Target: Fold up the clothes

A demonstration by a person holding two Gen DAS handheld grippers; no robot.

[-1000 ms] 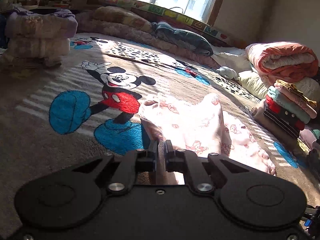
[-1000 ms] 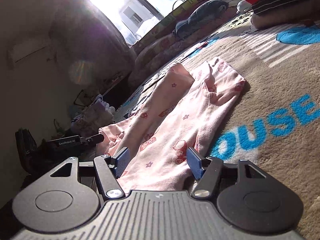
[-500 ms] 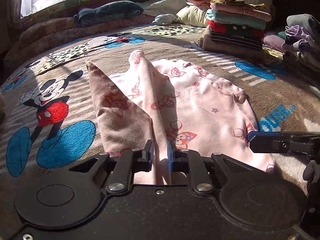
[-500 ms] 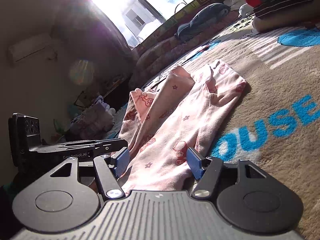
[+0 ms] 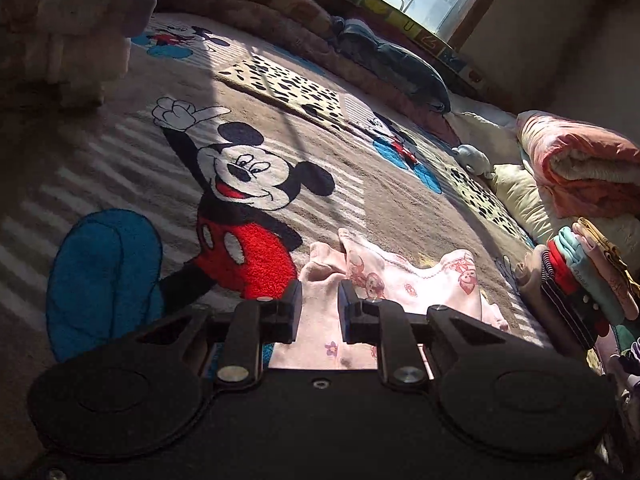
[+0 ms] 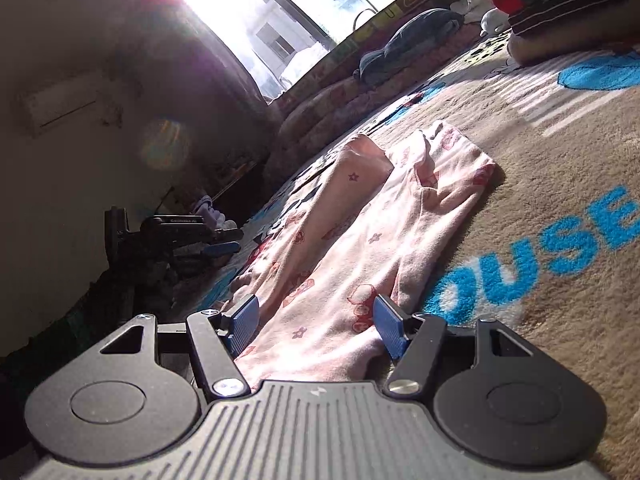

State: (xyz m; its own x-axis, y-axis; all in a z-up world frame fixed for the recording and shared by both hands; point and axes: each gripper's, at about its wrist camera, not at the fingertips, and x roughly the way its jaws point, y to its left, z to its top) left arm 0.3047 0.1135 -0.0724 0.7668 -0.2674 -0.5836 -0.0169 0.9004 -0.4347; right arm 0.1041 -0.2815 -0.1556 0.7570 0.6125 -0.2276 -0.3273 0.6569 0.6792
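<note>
Since half a second ago: left gripper (image 5: 319, 300) let go of the pink flap it had pinched up, so that side panel now lies folded over the middle of the garment; right gripper hasn't budged.

Left wrist view: jaws stand a little apart, nothing clamped. Pink printed garment (image 5: 400, 292) lies directly under and just ahead of the fingertips, on the Mickey Mouse blanket (image 5: 240, 184). Stack of folded clothes (image 5: 580, 280) sits off to the right of the tongs, well clear.

Right wrist view: right gripper (image 6: 316, 320) is spread wide and empty, hovering low over the near hem, blue pads (image 6: 390, 326) either side of the cloth. Folded-in strip (image 6: 332, 200) runs away from the tongs up the left half of the garment. Left gripper (image 6: 216, 242) shows far left, beside the garment's edge.

Step in hand, I reckon: one side fold is down, the right side is next.

How to do it well: pinch the right edge near the hem where the pad already sits, grab only the top layer plus its back, not the blanket pile.

Tip: lift low and carry it across to meet the first fold, keeping the edge parallel.

Watch out: wrinkle near the collar (image 6: 430, 168) could bunch, so smooth it first.
</note>
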